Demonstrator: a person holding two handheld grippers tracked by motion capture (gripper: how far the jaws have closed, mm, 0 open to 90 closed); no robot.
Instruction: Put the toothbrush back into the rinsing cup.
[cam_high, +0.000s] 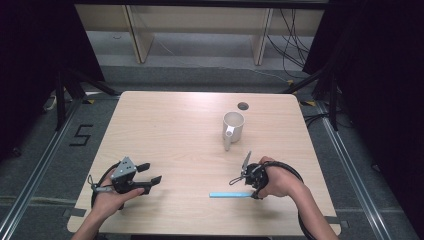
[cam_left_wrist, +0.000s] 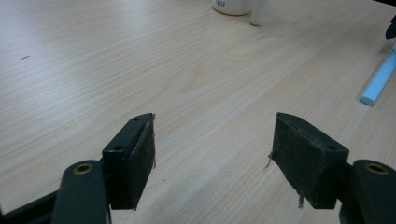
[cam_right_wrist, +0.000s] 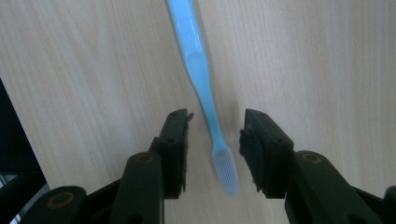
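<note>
Straddling the toothbrush (cam_right_wrist: 205, 88) head with my right gripper (cam_right_wrist: 214, 140), jaws part-open, gripping nothing yet; I should centre, close squarely; left gripper (cam_left_wrist: 212, 149) wide open, empty.

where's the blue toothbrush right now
The blue toothbrush lies flat on the table near its front edge, right of centre in the high view, its brush end between the open jaws of the right gripper, below the white mug.
</note>
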